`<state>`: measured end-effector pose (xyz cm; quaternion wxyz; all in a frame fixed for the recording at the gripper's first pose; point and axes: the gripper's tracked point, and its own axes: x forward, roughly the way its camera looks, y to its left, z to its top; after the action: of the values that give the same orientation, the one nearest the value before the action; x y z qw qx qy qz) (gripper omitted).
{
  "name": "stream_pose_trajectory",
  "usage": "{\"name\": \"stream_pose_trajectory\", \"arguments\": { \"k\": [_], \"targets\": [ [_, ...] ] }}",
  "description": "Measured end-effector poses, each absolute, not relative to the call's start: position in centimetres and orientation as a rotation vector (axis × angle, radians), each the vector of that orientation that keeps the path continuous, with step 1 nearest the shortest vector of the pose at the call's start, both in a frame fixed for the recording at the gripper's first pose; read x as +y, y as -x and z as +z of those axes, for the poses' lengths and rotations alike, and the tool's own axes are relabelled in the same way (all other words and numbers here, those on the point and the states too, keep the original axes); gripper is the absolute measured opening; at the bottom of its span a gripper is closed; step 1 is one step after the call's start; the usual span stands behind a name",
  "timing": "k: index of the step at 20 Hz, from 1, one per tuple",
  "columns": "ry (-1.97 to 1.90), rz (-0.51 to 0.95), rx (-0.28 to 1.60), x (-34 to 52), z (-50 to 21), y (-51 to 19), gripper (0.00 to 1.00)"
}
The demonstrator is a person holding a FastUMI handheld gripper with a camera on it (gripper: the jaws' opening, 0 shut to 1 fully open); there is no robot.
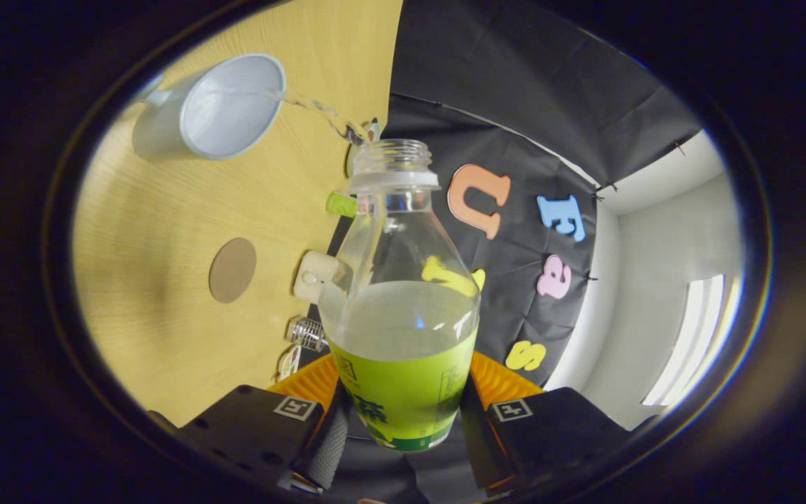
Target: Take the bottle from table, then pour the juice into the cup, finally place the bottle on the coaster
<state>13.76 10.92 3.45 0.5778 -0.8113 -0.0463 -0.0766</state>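
step: pouring, I judge | gripper (403, 427): I hold the bottle (403, 308) clamped between both fingers, tipped, neck pointing away from me | stream arcs from its mouth into the cup (224, 108) | coaster (232, 269): on the table (165, 336), nearer me than the cup, beside the bottle

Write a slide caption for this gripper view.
Gripper clamps the tilted bottle, pouring a thin stream into the cup.
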Motion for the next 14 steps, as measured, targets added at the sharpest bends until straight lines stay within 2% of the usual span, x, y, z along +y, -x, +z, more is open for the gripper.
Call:
{"name": "stream_pose_trajectory", "arguments": {
  "k": [14],
  "targets": [
    [1.955,-0.181,-0.129,11.3,4.8,-13.5,0.76]
  ]
}}
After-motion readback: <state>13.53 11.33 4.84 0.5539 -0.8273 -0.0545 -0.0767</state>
